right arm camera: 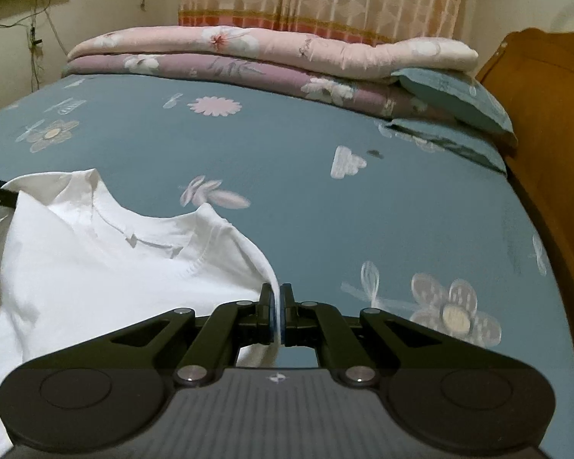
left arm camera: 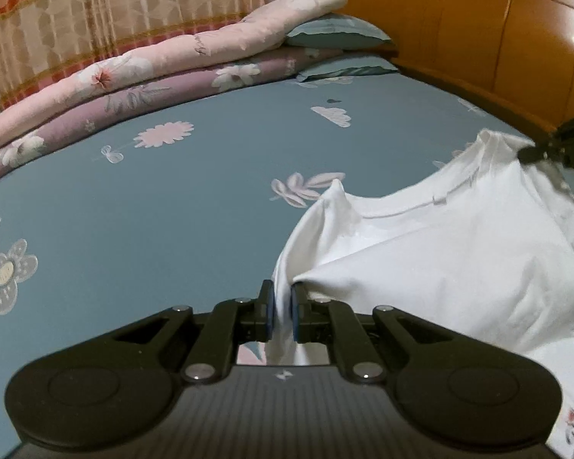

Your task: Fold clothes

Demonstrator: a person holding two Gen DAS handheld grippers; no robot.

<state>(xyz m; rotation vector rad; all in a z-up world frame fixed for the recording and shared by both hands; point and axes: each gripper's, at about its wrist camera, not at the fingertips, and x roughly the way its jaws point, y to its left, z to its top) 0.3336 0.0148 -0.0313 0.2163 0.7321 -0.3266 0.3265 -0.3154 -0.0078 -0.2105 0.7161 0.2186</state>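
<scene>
The white shirt (left arm camera: 440,252) hangs stretched sideways between the two tongs, above the blue flowered bed sheet (left arm camera: 172,199), with its collar toward the far quilts. The left gripper (left arm camera: 283,311) pinches one edge. The right gripper (right arm camera: 278,313) pinches the other edge. No writing can be read.

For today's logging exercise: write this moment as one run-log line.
stage: lifting | left gripper: shut on white shirt | right gripper: shut on white shirt | surface: blue bedsheet

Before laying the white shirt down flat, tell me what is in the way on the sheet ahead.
Nothing visible: the blue sheet ahead of the white shirt lies bare up to the folded quilts.
</scene>
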